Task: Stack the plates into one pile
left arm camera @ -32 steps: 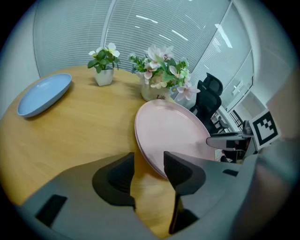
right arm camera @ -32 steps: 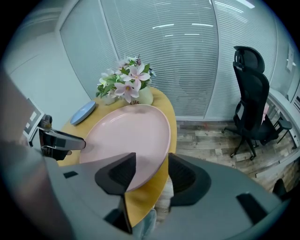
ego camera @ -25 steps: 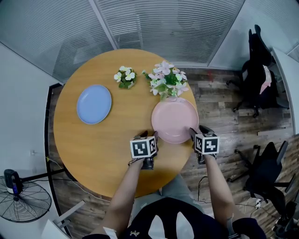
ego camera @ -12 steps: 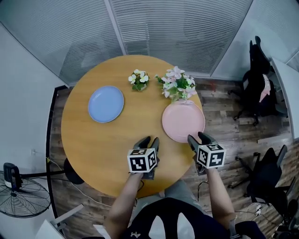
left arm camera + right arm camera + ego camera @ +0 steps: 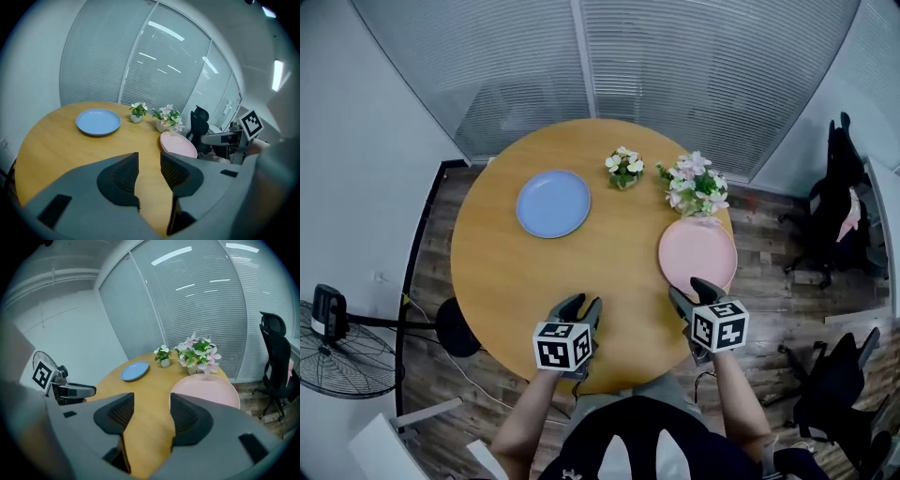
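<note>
A blue plate (image 5: 553, 203) lies on the far left of the round wooden table (image 5: 534, 272). A pink plate (image 5: 697, 256) lies at the table's right edge, in front of the larger flower pot. My left gripper (image 5: 579, 306) hovers over the near edge of the table, open; its jaws have just been closing partway with nothing between them. My right gripper (image 5: 691, 292) hangs just short of the pink plate's near rim, open and empty, its jaws just opening a little wider. The left gripper view shows the blue plate (image 5: 98, 122) and pink plate (image 5: 178, 144) beyond empty jaws.
A small flower pot (image 5: 624, 169) and a larger one (image 5: 696, 192) stand at the back of the table. On the floor are a fan (image 5: 328, 323) at the left, a dark stool (image 5: 455, 328) and office chairs (image 5: 844, 178) at the right.
Both grippers have drawn back from the pink plate's near rim toward the table's front edge and risen. The pink plate stays flat on the table.
</note>
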A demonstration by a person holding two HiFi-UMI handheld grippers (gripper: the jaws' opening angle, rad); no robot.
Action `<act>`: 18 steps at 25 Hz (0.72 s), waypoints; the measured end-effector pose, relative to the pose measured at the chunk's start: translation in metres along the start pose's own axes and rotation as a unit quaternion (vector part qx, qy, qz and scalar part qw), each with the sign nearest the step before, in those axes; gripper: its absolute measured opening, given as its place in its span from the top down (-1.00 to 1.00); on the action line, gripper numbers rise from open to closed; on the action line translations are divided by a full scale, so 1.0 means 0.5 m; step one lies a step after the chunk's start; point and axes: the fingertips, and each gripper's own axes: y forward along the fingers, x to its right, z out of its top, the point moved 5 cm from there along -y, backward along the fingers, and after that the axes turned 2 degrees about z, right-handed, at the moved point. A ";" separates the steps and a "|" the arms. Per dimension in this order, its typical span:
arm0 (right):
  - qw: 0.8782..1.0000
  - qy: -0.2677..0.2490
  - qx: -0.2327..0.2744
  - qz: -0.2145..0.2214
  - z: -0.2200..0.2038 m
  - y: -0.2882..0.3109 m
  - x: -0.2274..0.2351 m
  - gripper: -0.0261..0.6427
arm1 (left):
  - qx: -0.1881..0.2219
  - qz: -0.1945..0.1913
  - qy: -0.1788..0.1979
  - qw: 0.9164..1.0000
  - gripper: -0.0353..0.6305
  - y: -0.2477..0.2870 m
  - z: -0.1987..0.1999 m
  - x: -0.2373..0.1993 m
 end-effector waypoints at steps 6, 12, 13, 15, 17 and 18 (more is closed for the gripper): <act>0.999 -0.030 -0.001 0.043 0.047 0.061 -0.058 0.14 | 0.006 0.038 0.003 0.999 0.44 -0.057 -0.002 -0.090; 0.994 -0.082 -0.005 0.072 0.126 0.135 -0.106 0.14 | 0.009 0.056 0.045 0.997 0.44 -0.066 0.044 -0.148; 0.993 -0.088 -0.003 0.076 0.140 0.148 -0.113 0.14 | 0.012 0.059 0.045 0.997 0.44 -0.065 0.056 -0.158; 0.992 -0.099 -0.002 0.083 0.165 0.175 -0.125 0.14 | 0.018 0.068 0.046 0.996 0.44 -0.059 0.080 -0.179; 0.990 -0.113 -0.005 0.088 0.186 0.200 -0.137 0.15 | 0.023 0.077 0.052 0.995 0.44 -0.053 0.102 -0.199; 0.989 -0.120 -0.007 0.090 0.194 0.212 -0.144 0.15 | 0.023 0.079 0.055 0.995 0.44 -0.050 0.113 -0.209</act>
